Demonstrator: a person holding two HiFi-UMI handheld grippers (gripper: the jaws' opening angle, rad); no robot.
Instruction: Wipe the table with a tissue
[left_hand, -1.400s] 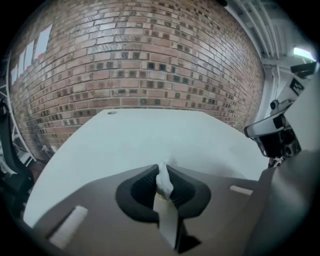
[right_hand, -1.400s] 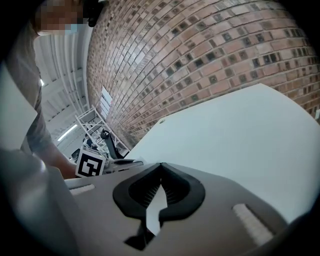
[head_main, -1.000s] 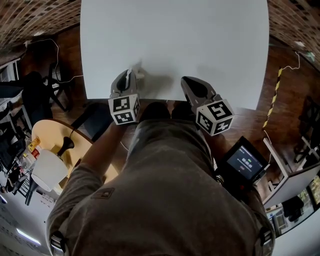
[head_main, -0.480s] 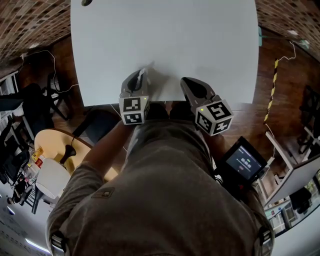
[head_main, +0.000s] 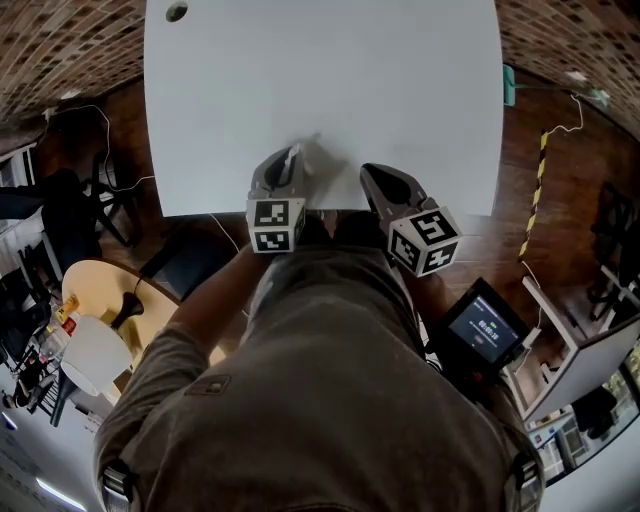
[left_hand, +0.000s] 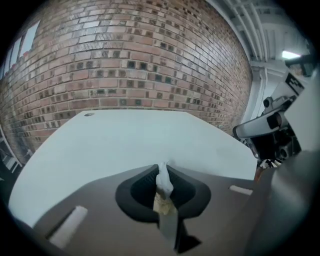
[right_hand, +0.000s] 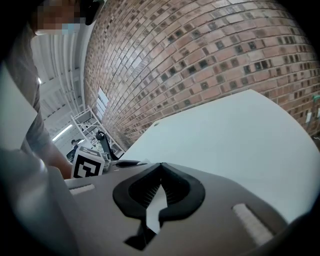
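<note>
Since a second ago the left gripper (head_main: 292, 160) has slid rightward along the near edge of the white table (head_main: 320, 80), closing in on the right gripper (head_main: 372, 176), and a dark round spot (head_main: 176, 12) at the table's far left corner has come into the head view

Far left, off the table, black chairs (head_main: 65, 195) stand on the wooden floor, with a round wooden table (head_main: 100, 285) nearer the person. The left gripper's jaws are clamped on a white tissue (left_hand: 163, 181), a crumpled tuft of which pokes out past the tips. From above, the tissue (head_main: 297, 154) sits at the table's near edge; whether it presses on the surface I cannot tell. The dark spot lies well apart from it, across the tabletop, and a brick wall (left_hand: 125, 60) rises beyond the far edge

Just beside it on the right, the right gripper (right_hand: 160, 167) has its jaw tips together with nothing between them. Its own view catches the left gripper's marker cube (right_hand: 89, 164) off to its left

The person's torso (head_main: 320, 400) fills the lower head view. Further right, a screen device (head_main: 483, 332) sits low, and striped tape (head_main: 540, 190) runs over the floor beside the table's right edge
</note>
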